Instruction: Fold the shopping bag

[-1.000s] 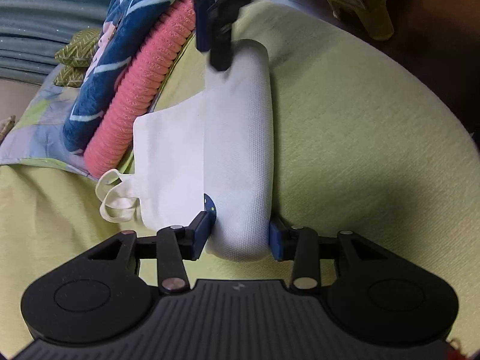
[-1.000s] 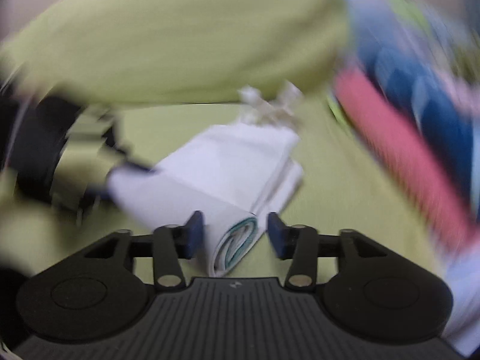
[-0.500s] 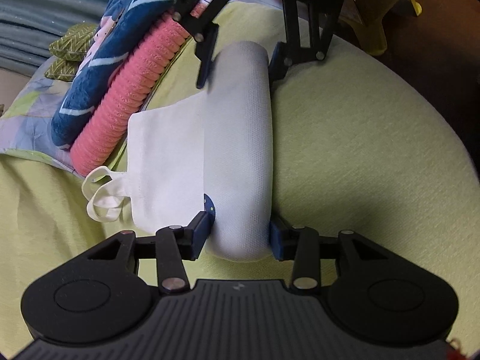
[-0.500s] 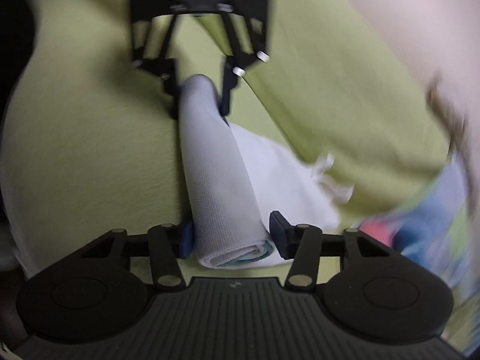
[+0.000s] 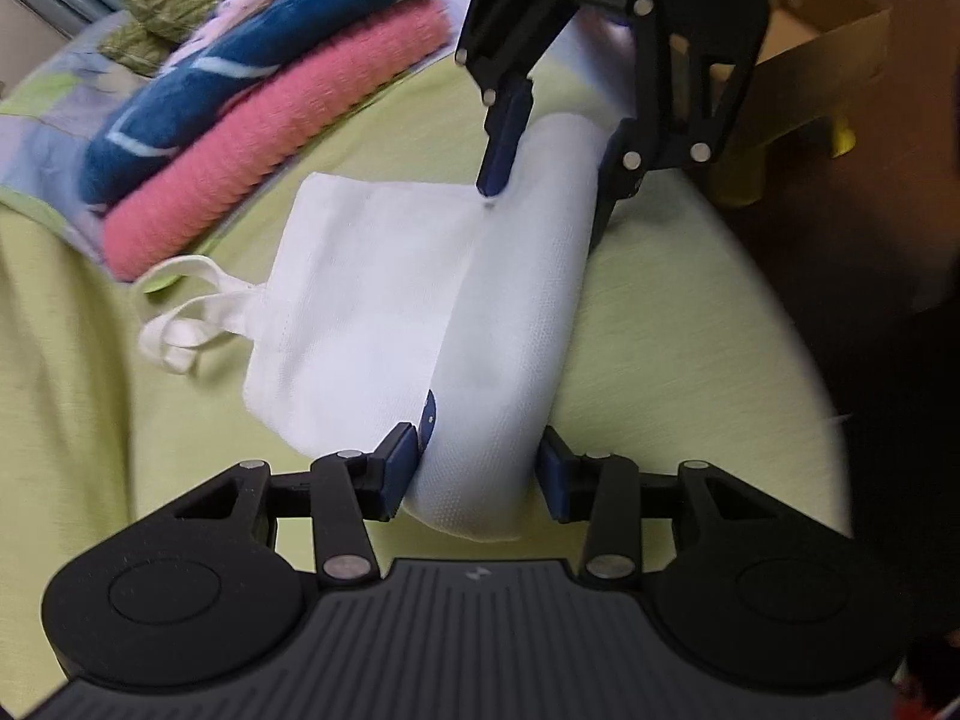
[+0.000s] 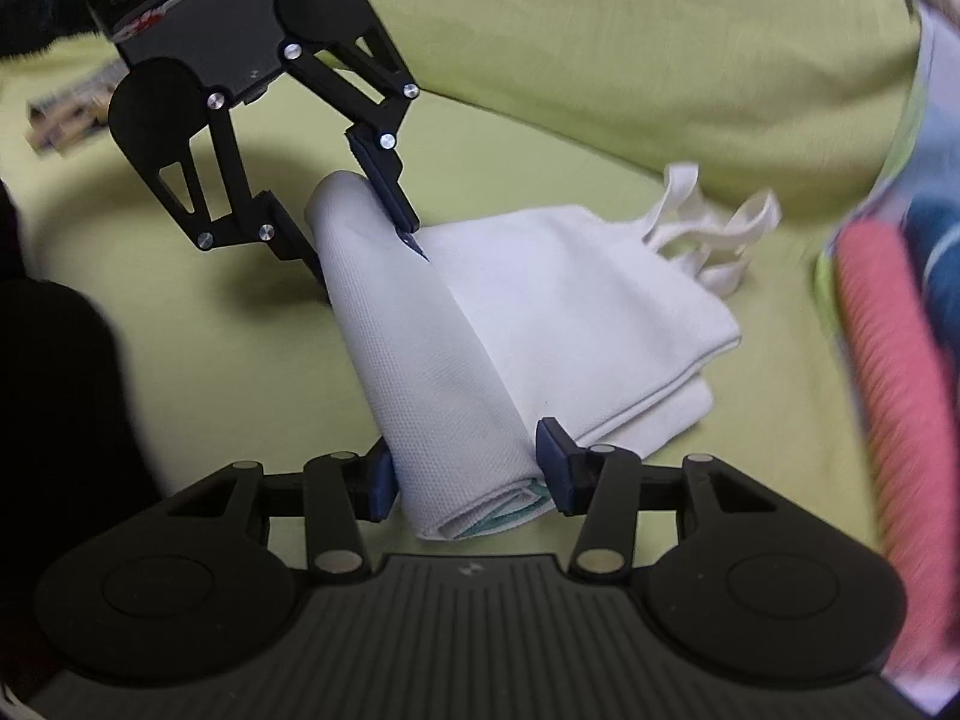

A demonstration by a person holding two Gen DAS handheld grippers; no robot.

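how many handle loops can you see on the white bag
2 handle loops, bunched together at the flat end of the white bag, away from the rolled part. They overlap, so further strap could be hidden.

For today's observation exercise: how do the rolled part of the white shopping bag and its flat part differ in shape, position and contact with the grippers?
The rolled part is a thick tube; the flat part lies spread in layers on the green cover. The left gripper and right gripper each straddle an end of the rolled part; neither reaches across the flat part. Only the flat part carries the handles. Both are the same white fabric.
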